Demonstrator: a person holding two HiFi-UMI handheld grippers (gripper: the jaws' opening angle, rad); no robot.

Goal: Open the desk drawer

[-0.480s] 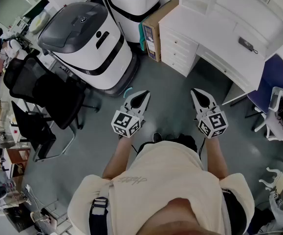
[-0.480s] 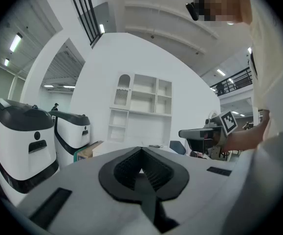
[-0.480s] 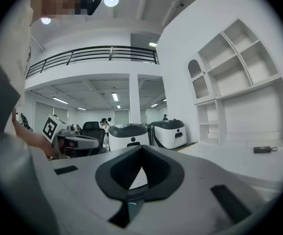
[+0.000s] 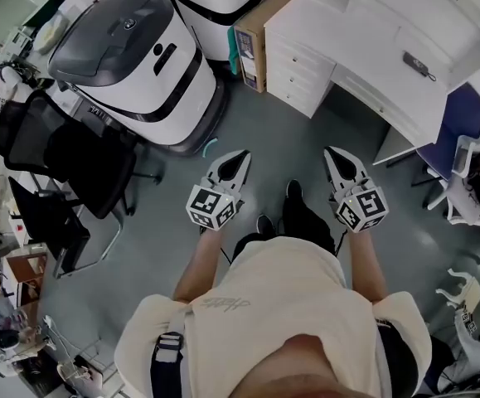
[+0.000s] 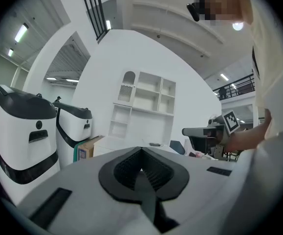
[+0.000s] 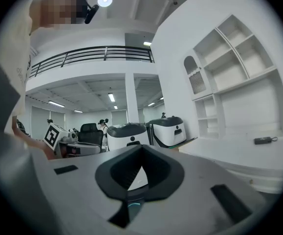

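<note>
The person is standing on the open floor (image 4: pixel 273 135), well apart from the white desk (image 4: pixel 364 40), holding both tools out level in front of the body, as someone does when only walking over. The left gripper (image 4: pixel 238 160) and right gripper (image 4: pixel 335 157) are both holding their jaws pressed together on nothing; I'd say that suits an approach, with no handle in reach. The drawer stack (image 4: pixel 299 77) is sitting under the desk's left end, every front looking shut. Against the earlier frame, a dark shoe (image 4: pixel 293 191) is now swinging forward between the grippers, and the desk is sliding up the head view, so the person is stepping closer.
</note>
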